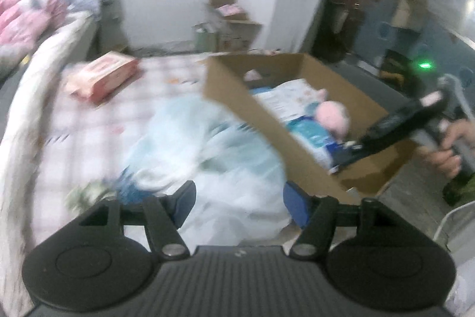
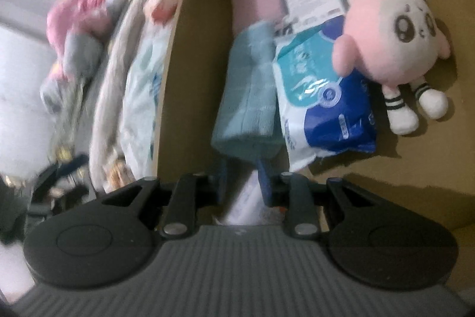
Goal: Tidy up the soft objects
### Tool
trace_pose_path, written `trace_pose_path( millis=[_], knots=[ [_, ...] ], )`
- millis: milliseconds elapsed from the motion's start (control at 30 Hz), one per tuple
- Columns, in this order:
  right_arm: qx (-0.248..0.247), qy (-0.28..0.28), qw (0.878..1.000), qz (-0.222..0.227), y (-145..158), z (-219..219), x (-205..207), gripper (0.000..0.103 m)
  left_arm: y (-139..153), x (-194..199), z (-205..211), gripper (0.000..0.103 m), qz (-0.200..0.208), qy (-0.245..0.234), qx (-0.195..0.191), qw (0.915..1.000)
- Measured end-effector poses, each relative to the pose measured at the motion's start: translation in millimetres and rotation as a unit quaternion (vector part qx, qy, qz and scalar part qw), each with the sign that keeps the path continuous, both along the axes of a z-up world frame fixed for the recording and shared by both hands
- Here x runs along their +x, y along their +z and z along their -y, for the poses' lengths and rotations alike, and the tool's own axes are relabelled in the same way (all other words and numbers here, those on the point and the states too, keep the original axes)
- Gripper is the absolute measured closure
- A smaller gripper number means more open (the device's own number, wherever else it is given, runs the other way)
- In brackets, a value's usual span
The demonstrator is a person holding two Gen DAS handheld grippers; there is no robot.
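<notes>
A cardboard box [image 1: 237,97] stands on the bed, and my right gripper [image 1: 341,159] reaches into it from the right. Inside lie a pink plush toy [image 2: 392,28], a blue-and-white wipes pack [image 2: 323,97], a pink roll [image 2: 255,2] and a folded teal cloth [image 2: 249,97]. In its own view the right gripper [image 2: 242,183] has its jaws narrowly apart, with the cloth's near end just past the fingertips. My left gripper [image 1: 240,204] is open above a pale blue-white plastic package [image 1: 207,150] lying on the bed beside the box; the pads do not press on it. The left wrist view is blurred.
A pink pack [image 1: 104,76] lies on the checked bed cover [image 1: 89,138]. Pink clothes [image 1: 23,17] are piled at the far left. Small cartons [image 1: 228,25] stand by the white wall. A hand [image 1: 451,150] holds the right gripper's grip.
</notes>
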State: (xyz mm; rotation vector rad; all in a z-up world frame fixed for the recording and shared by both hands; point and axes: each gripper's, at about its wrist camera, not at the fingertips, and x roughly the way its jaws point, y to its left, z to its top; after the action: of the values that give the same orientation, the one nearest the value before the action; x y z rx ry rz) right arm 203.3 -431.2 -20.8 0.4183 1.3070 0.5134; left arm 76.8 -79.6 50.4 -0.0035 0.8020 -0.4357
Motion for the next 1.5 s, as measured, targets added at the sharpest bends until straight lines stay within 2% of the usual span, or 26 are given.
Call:
trace_pose_path(
  millis=[67,133,200,300,367,567,667,733,900,1067,1200,1367,1500],
  knots=[
    [-0.028,0.037,0.999,-0.004,2.9,-8.5,-0.4,0.067,-9.3,-1.7,-13.5,0.037,-0.013,0.018,-0.004,0.9997],
    [-0.051,0.078,0.996,-0.015,3.2,-19.4,-0.2,0.057,-16.4,-4.7,-24.0,0.037,-0.021,0.032,-0.008,0.9993],
    [-0.072,0.112,0.991,-0.030,0.0,-30.0,2.4,0.056,-21.8,-6.7,-31.7,0.037,-0.024,0.045,-0.012,0.9986],
    [-0.106,0.160,0.980,-0.047,-5.8,-44.5,6.8,0.047,-27.4,-7.2,-36.8,0.037,-0.024,0.059,-0.021,0.9978],
    [-0.122,0.183,0.974,-0.053,-8.7,-51.7,8.8,0.046,-29.9,-4.5,-37.4,0.037,-0.027,0.065,-0.030,0.9971],
    [-0.133,0.219,0.965,-0.056,-4.1,-58.8,10.7,0.045,-36.3,-2.1,-32.8,0.037,-0.029,0.070,-0.036,0.9965],
    [-0.135,0.234,0.961,-0.058,-1.7,-59.7,12.0,0.039,-37.2,0.2,-29.7,0.037,-0.030,0.065,-0.032,0.9969],
    [-0.147,0.244,0.957,-0.060,-6.3,-63.4,11.5,0.036,-37.8,2.0,-28.0,0.037,-0.030,0.065,-0.032,0.9969],
    [-0.181,0.256,0.948,-0.049,-15.5,-70.2,10.5,0.037,-38.9,4.0,-25.2,0.036,-0.032,0.065,-0.035,0.9967],
    [-0.179,0.237,0.955,0.002,3.1,-63.5,9.7,0.042,-40.1,5.1,-25.0,0.036,-0.034,0.067,-0.032,0.9967],
    [-0.163,0.187,0.968,0.023,12.3,-46.6,22.0,0.048,-42.1,6.9,-25.1,0.036,-0.038,0.067,-0.034,0.9964],
    [-0.107,0.102,0.989,0.012,3.0,-13.2,34.3,0.051,-44.3,6.5,-23.9,0.036,-0.042,0.066,-0.037,0.9962],
    [-0.073,0.051,0.996,-0.016,-7.4,9.3,31.3,0.055,-44.7,6.4,-25.8,0.036,-0.045,0.068,-0.037,0.9960]
  ],
)
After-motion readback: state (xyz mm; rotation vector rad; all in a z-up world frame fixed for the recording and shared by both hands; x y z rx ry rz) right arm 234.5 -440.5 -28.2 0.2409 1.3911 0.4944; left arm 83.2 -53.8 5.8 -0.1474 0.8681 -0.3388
